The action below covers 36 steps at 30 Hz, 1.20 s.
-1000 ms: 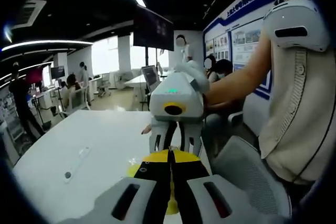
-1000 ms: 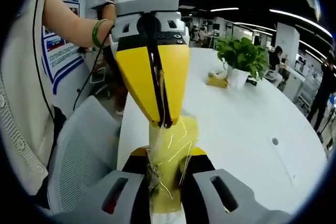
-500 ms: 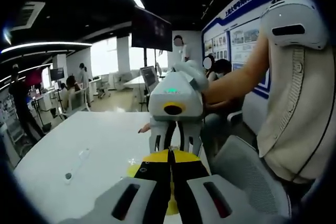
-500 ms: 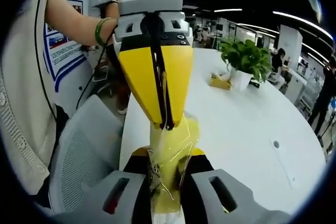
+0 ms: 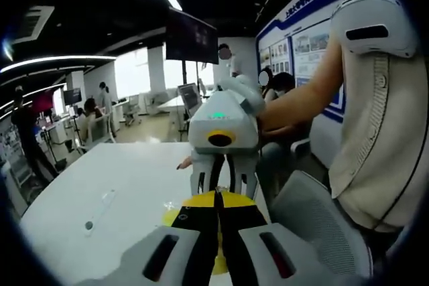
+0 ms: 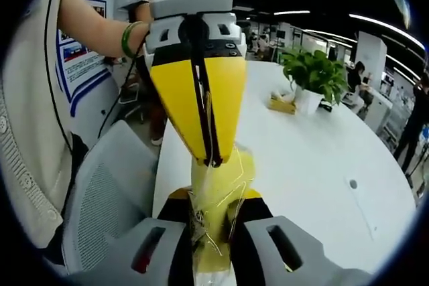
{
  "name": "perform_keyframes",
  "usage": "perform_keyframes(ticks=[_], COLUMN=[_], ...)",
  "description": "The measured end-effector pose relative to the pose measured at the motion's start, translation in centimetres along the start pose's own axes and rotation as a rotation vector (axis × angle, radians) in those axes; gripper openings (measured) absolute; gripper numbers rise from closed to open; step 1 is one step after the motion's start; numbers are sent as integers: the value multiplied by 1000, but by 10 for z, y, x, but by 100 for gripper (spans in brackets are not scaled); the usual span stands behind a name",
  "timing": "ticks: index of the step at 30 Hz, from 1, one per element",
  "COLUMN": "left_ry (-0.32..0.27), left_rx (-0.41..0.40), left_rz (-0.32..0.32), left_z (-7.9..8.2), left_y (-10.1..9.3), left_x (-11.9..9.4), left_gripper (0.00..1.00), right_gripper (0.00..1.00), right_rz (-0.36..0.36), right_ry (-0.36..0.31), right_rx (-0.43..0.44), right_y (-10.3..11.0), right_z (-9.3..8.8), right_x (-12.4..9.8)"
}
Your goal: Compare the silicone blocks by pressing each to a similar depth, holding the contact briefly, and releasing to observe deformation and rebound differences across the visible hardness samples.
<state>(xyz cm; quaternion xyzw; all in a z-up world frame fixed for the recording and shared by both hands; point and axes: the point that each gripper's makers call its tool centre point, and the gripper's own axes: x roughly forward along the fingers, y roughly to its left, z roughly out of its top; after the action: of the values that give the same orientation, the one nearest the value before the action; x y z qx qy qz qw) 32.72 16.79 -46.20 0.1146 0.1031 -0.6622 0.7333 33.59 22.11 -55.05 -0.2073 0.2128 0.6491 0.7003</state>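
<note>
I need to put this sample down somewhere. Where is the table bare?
The white table is bare between the potted plant and the small round inset. It is crowded at the near edge, where both grippers pinch the yellow wrapped piece beside the chair.
</note>
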Motion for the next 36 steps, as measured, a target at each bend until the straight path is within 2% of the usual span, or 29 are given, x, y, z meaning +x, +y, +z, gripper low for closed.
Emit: perform_keyframes(ticks=[2, 17, 36], left_ry=[-1, 1, -19], left_rx=[-37, -18, -13], left_rz=[2, 9, 15], left_z=[0, 0, 1], left_y=[-1, -2, -1], left_x=[1, 2, -3], left_gripper=[0, 0, 0], right_gripper=[8, 12, 16], right_rz=[2, 7, -9], right_ry=[0, 20, 16], right_rx=[2, 34, -17], right_y=[1, 2, -3], right_z=[0, -3, -1], right_x=[0, 0, 0])
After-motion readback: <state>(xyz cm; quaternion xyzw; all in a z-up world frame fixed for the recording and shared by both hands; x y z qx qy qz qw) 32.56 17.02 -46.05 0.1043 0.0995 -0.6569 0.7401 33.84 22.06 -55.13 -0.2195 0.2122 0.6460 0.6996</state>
